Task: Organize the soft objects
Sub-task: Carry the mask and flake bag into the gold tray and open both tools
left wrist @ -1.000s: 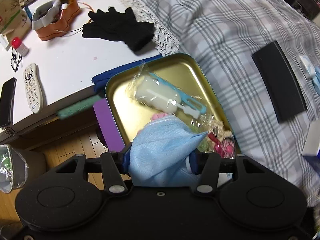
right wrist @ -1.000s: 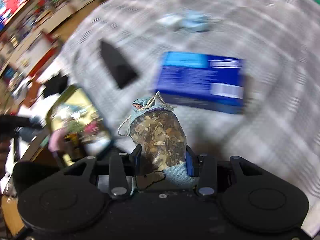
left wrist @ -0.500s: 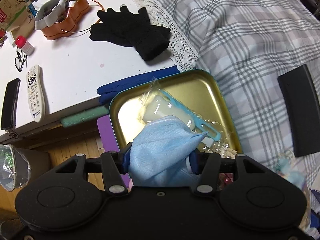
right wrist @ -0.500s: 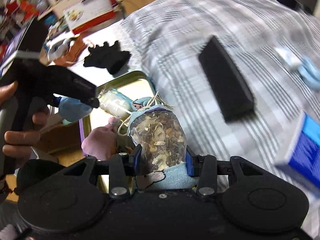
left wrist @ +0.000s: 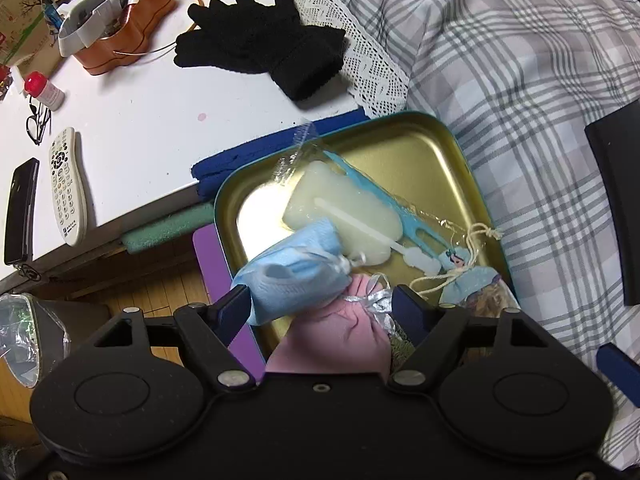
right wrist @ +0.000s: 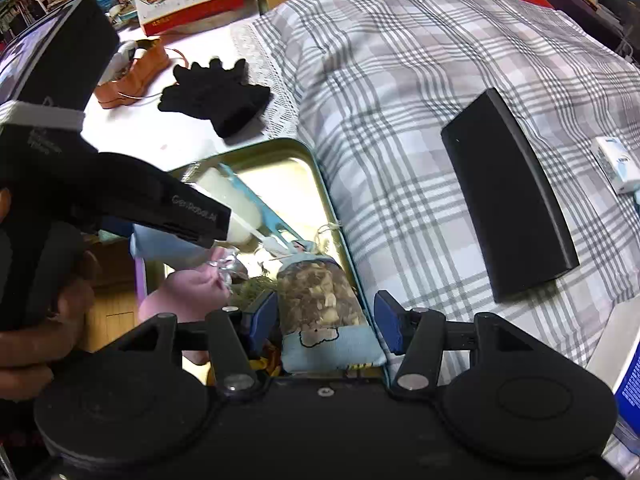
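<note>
Blue cloth bundle (left wrist: 292, 276) lies tilted at the gold tin tray's (left wrist: 420, 148) near left edge, resting against the left gripper's (left wrist: 320, 308) left pad — jaws opening, right pad clear of it. It leans on a pink pouch (left wrist: 344, 340). Right gripper (right wrist: 326, 320) jaws opening too — herb sachet (right wrist: 316, 300) between them, untouched, along the tray's right rim. Wrapped white sponge (left wrist: 340, 212) mid-tray. Tray sits on the plaid cloth's (left wrist: 520, 60) left edge; black gloves (left wrist: 264, 44) beyond, on the white table (left wrist: 140, 120).
</note>
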Demonstrator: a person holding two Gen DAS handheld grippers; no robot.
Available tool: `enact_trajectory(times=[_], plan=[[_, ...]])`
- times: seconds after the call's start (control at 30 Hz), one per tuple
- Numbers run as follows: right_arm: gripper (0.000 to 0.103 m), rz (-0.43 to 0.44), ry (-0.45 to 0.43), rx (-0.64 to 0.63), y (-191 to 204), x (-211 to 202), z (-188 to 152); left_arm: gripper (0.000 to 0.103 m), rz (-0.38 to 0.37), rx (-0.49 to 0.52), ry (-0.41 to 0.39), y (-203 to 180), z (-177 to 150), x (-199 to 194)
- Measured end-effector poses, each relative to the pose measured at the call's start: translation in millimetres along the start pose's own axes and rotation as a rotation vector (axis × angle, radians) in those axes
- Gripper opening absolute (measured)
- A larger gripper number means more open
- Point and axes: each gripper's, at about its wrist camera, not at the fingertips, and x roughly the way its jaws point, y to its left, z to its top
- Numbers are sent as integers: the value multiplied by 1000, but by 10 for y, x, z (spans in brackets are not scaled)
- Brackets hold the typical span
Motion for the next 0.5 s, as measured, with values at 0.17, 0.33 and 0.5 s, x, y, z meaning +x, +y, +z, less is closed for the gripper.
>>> enact_trajectory(times=[0.17,0.33,0.5], plan=[[53,-19,12,10,-57,31,-22,76,4,3,10,-27,-41,9],[53,-38,14,17,-99,5,-55,77,6,3,5,-46,-109,-36],[53,-51,12,22,-114,-45,-97,77,9,3,-6,-38,-212,-130]])
